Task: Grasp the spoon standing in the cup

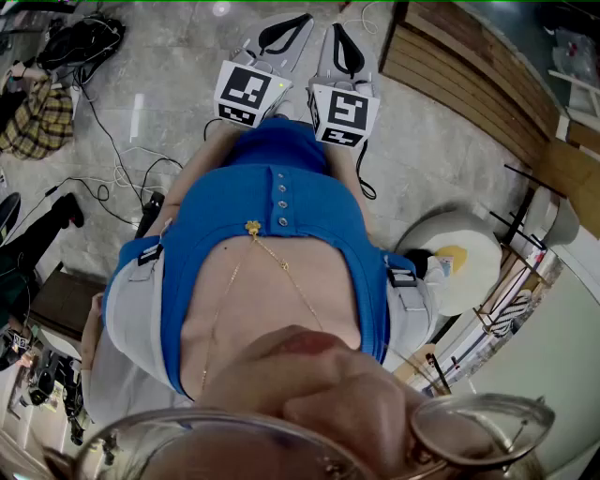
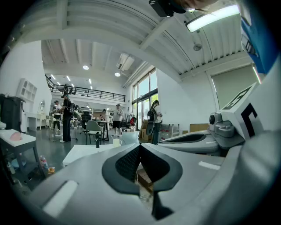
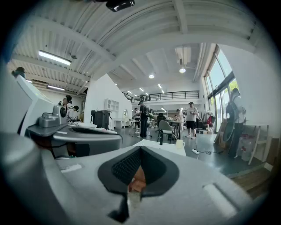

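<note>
While the person's blue shirt (image 1: 272, 216) fills most of the head view, the left gripper (image 1: 296, 22) and right gripper (image 1: 336, 30) lie side by side just ahead of it. They are over the grey floor (image 1: 169, 84), with their noses pointing away from the body. Well ahead of both stands a white table (image 2: 85, 153), and beyond it people (image 2: 66, 119) stand about the hall. The left gripper's jaws are brought together, tips touching, with nothing between them. The right gripper, just beside it, is likewise closed on nothing. A white cup (image 2: 117, 142) sits on the table, far beyond the left gripper's tips and a little to their left. From the right gripper it lies beyond the tips and to their right. A dark bottle (image 2: 97, 140) stands just left of the cup. The spoon is too small to make out at this range.
</note>
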The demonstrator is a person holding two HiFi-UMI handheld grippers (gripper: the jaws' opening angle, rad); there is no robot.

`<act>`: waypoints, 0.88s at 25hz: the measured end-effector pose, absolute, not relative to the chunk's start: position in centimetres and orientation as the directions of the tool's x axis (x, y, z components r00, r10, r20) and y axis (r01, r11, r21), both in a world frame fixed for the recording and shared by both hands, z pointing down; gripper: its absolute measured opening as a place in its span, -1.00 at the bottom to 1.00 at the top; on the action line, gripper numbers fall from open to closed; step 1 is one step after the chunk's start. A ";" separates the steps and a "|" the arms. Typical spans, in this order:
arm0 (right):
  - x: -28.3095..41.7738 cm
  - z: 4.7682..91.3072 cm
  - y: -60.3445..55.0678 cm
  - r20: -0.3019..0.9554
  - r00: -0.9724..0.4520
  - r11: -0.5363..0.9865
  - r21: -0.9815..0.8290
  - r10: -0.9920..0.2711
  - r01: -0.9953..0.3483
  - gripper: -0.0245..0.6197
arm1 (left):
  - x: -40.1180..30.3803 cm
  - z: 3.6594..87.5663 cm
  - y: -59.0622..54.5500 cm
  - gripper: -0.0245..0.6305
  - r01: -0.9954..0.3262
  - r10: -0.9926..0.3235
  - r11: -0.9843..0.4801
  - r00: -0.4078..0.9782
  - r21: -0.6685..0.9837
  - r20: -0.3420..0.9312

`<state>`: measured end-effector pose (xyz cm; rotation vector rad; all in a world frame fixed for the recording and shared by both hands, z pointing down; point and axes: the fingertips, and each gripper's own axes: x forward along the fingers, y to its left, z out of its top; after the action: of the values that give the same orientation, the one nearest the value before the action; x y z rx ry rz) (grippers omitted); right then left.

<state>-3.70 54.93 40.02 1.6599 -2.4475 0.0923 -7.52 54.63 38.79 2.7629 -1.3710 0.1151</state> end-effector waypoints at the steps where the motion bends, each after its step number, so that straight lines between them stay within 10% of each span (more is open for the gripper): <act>1: -3.0 39.7 54.9 0.171 -0.357 0.370 0.049 -0.918 -0.928 -0.92 | -6.9 38.8 54.6 -0.93 -0.796 -0.792 -0.604 0.604 0.022 0.090; 22: -1.0 38.0 47.8 0.075 -0.292 0.294 0.017 -0.953 -0.956 -0.92 | -5.2 37.9 47.1 -0.93 -0.736 -0.733 -0.674 0.677 0.065 0.060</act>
<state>-1.03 47.77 37.95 1.8250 -2.4691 0.0479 -5.17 47.12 37.92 2.7998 -1.2289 0.0433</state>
